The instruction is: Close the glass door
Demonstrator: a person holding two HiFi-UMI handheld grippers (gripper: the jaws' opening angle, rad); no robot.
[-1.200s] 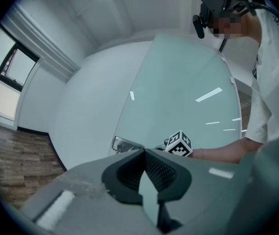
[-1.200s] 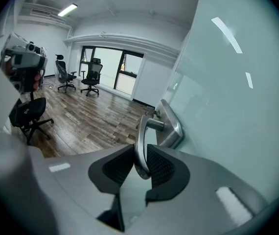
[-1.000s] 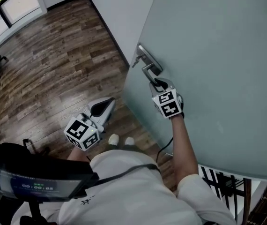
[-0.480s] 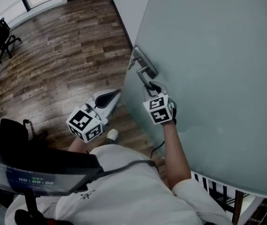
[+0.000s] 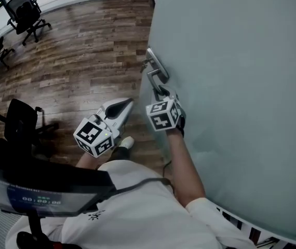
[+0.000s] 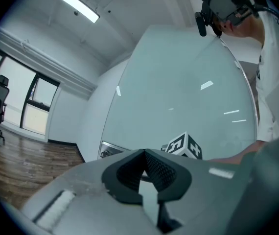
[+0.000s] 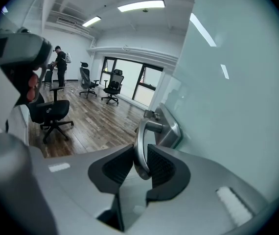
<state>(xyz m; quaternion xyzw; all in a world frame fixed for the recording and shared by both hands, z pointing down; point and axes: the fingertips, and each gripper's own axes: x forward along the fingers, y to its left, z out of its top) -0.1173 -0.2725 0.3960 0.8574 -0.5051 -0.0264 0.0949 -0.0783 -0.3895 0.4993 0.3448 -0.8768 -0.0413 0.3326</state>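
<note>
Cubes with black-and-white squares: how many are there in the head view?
2. One cube rides the left gripper over the floor; the other rides the right gripper at the door handle. None looks hidden.

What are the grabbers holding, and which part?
The right gripper clamps the door handle near the lever's free end. The left gripper holds nothing.

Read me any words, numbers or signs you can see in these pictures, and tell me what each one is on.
"00:00:" then digits too blurred to read: on the dark screen at the head view's lower left.
Small print on the white shirt: too small to read.
Marker cubes: black-and-white patterns only, no letters.
</note>
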